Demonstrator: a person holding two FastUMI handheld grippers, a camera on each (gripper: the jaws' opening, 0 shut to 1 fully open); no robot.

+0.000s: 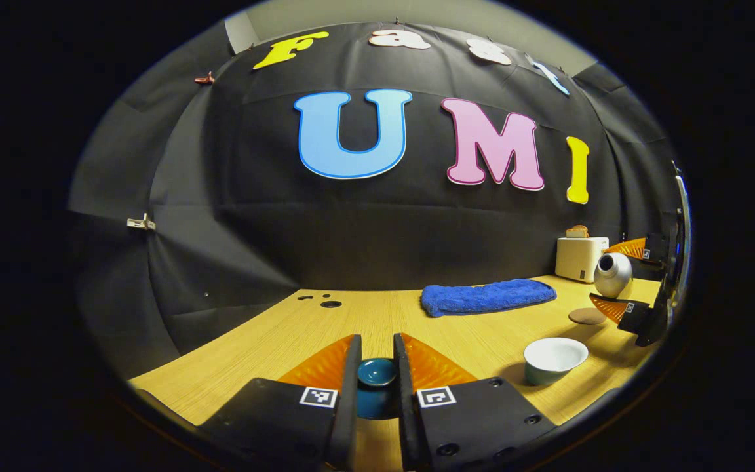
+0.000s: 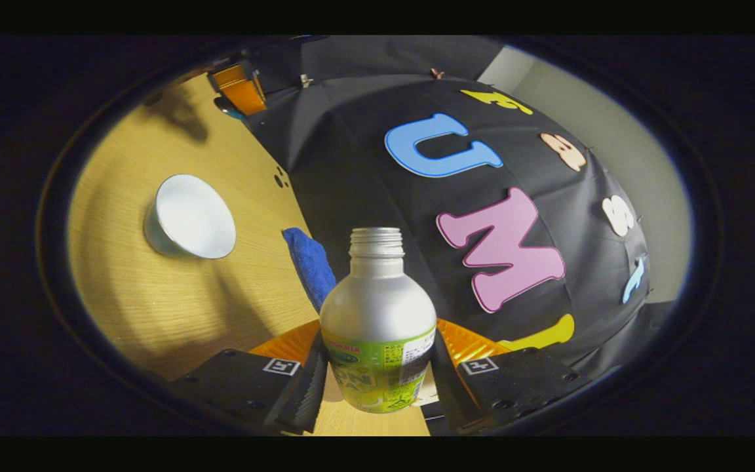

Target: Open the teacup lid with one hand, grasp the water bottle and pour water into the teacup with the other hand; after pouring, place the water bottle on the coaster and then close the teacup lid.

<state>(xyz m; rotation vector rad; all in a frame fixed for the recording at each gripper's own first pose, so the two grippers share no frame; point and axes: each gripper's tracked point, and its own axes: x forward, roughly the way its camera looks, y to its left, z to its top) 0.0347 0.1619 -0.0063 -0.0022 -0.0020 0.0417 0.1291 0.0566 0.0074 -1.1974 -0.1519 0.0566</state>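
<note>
Left claw (image 1: 376,373) sits low over the tabletop (image 1: 377,321), level, its two fingers clamped on the knob of the teacup lid (image 1: 376,383), a dark teal piece held between them; whether the lid touches the wood I cannot tell. Right claw (image 2: 377,367) grips the water bottle (image 2: 378,328) by its labelled lower body, both fingers pressing on its sides. In the right gripper view the scene is rolled hard over, so the claw and bottle are tipped well toward the side where the teacup (image 2: 189,216) stands; the bottle's threaded neck is uncapped. In the left gripper view that same bottle hangs above the far right of the tabletop, mouth turned toward the camera, held by the other claw.

Teacup stands uncovered on the tabletop, its pale inside bare as far as I can tell; any water in it is too faint to make out. A round brown coaster (image 1: 587,316) lies beyond the cup, near a folded blue towel (image 1: 487,296). A pale toaster (image 1: 580,257) stands at the back right.
</note>
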